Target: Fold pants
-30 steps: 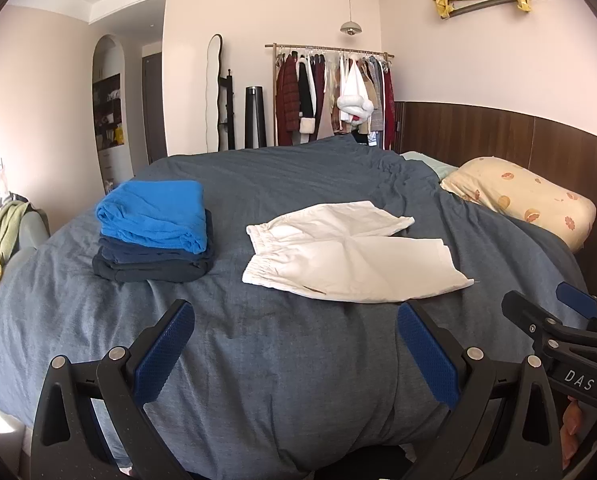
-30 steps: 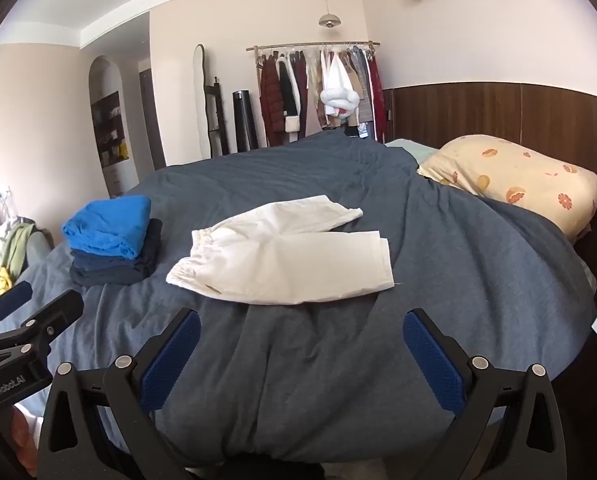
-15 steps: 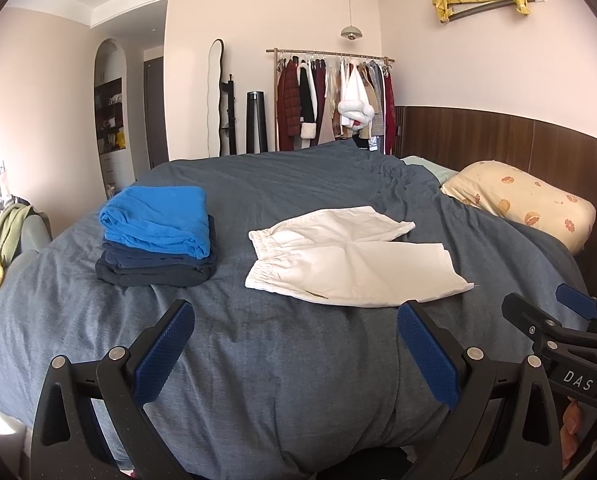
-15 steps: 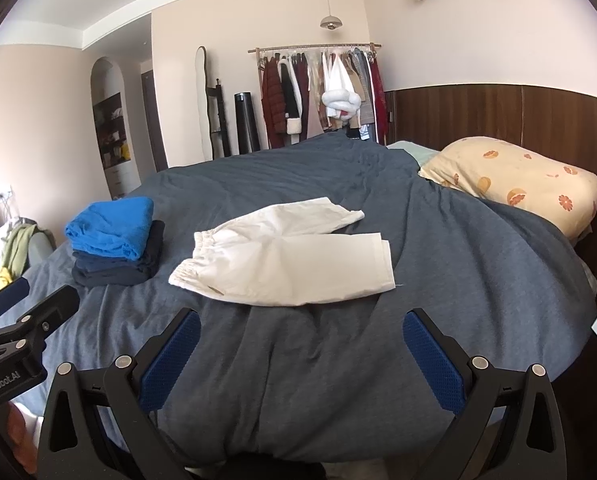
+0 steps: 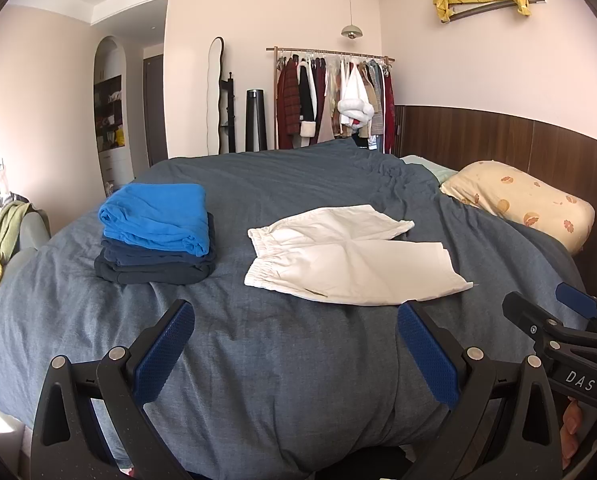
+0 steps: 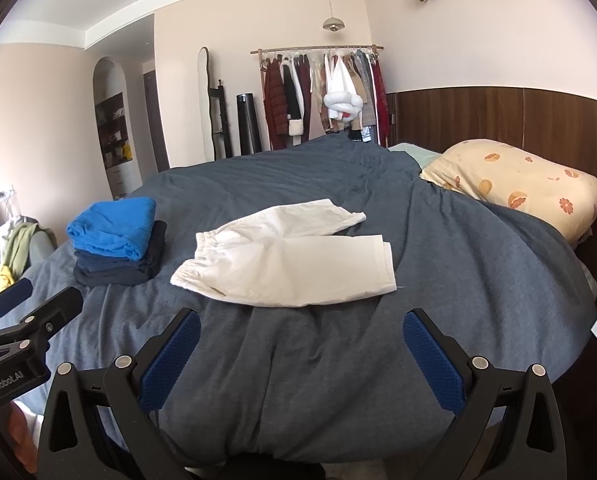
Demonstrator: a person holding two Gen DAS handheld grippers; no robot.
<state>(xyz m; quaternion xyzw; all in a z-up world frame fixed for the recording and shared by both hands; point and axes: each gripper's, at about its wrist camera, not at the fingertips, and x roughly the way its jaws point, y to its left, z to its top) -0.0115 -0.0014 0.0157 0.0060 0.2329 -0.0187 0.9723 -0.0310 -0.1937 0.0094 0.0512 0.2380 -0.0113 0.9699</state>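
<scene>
A pair of cream-white pants (image 5: 346,256) lies flat on the dark blue-grey bed (image 5: 258,360), waistband to the left, both legs pointing right, slightly spread. It also shows in the right wrist view (image 6: 286,264). My left gripper (image 5: 294,344) is open and empty, above the near bed edge, short of the pants. My right gripper (image 6: 302,352) is open and empty, also short of the pants. Each gripper shows at the edge of the other's view.
A stack of folded clothes, bright blue on top of dark ones (image 5: 154,236), sits left of the pants. A yellow flowered pillow (image 5: 518,200) lies at the right by the wooden headboard. A clothes rack (image 5: 330,100) stands behind the bed.
Both views have shifted slightly, tilting up a little, so the pants sit a bit lower in frame. Both grippers stay open. The pants have not moved.
</scene>
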